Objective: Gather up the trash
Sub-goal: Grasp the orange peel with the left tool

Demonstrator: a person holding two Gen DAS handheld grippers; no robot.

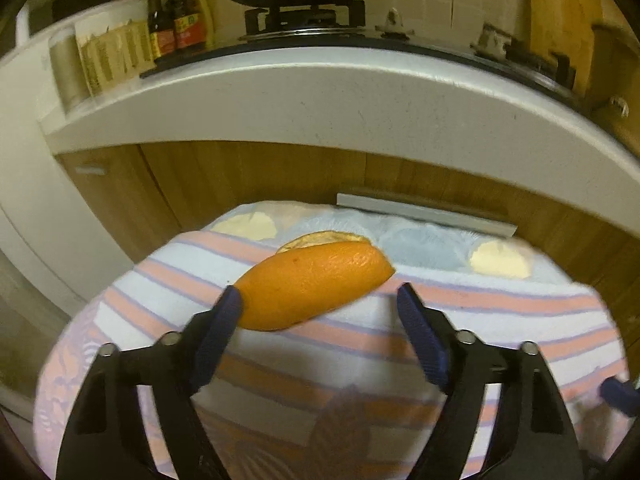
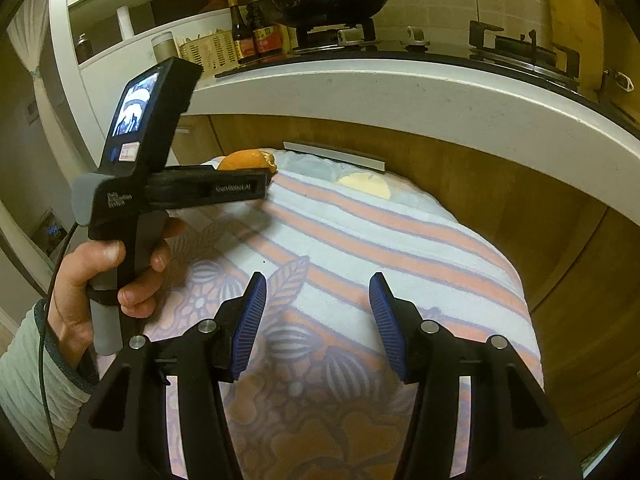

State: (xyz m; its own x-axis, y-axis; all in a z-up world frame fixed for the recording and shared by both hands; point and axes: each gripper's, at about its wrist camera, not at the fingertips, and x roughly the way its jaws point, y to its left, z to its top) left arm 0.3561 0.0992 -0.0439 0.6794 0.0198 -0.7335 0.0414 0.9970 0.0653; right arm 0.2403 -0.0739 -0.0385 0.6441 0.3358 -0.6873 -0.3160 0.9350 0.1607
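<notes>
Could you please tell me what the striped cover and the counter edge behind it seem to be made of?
The striped cover looks like terry or fleece cloth: a matte, fuzzy nap with soft folds and woven pink, lilac and white bands. The counter edge appears to be stone or a solid composite, though painted board is possible: it is smooth, white-grey, faintly speckled and rounded.

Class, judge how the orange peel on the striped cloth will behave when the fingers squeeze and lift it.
The orange peel is a thin curved shell, so probably light and springy, likely to flex. Its skin looks smooth, so it may slip. It lies on soft striped cloth, so a push may rock it.
</notes>
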